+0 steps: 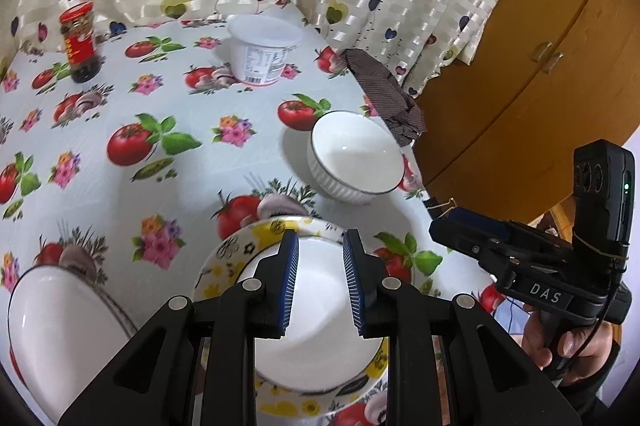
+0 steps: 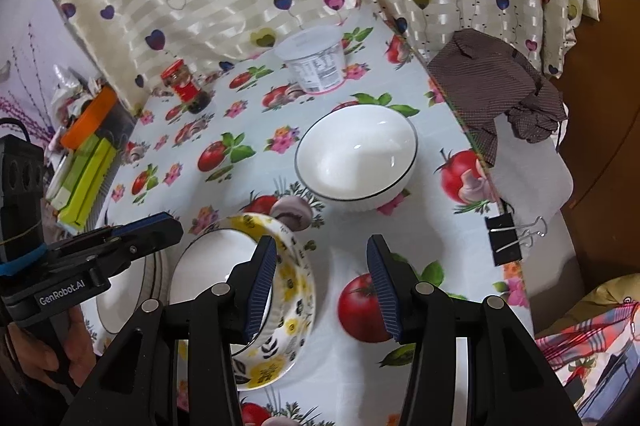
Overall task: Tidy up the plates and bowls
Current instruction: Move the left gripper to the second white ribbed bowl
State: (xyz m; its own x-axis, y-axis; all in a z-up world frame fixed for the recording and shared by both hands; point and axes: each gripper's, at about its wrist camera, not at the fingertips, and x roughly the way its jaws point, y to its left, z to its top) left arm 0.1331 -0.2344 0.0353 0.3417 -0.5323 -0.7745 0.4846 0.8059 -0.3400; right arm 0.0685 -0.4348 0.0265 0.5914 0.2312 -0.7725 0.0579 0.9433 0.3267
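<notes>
Left wrist view: my left tongs (image 1: 320, 278) stand narrow and empty above a white bowl (image 1: 320, 338) nested in the yellow-flowered plate (image 1: 224, 262). Beyond them sits a white ribbed bowl (image 2: 356, 156) on the tomato-print surface (image 2: 344, 366). My right tongs (image 2: 322, 286) gape wider, holding nothing.

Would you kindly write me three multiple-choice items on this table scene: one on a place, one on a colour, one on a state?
1. What sits in the floral dish? A a spoon; B a white bowl; C an apple.
2. The jar's lid is: A red; B green; C blue.
3. The right gripper is: A shut on a cup; B shut, empty; C open, empty.
Key: B, the bowl nests in the dish; A, the lid shows red; C, a bare gap parts its pads.
</notes>
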